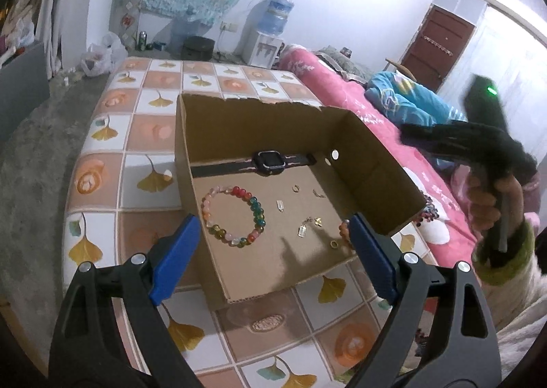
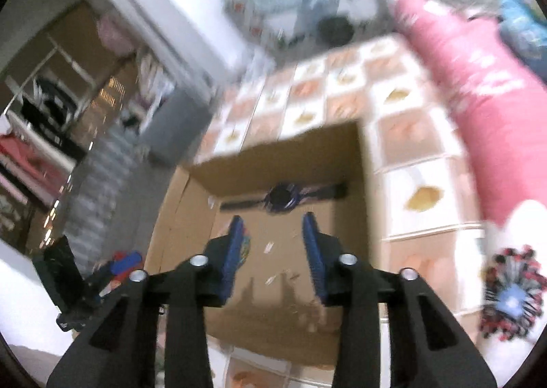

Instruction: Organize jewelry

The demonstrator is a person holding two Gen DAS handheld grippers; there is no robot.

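Honestly, my worry is the small stuff: the tiny gold charms (image 1: 302,230) and rings (image 1: 333,244) lie loose on the floor of the cardboard box (image 1: 266,121), and a wide pad coming down between them could scatter or flick one out over the open front edge onto the tiled cloth (image 1: 150,179). My right-hand view is smeared with blur, so aiming from it now would be guesswork.

My left claw (image 1: 273,251) stands wide with nothing between its blue pads (image 1: 174,258). It frames the lower middle of the picture, and the beaded bracelet (image 1: 234,215) sits just above and between the tips, left of centre. A second beaded piece (image 1: 344,229) peeks out right beside the right pad. The watch (image 1: 270,162) lies along the back wall, centre frame.

My right claw (image 2: 273,251) is partly open and empty, the watch (image 2: 282,198) just above its tips.
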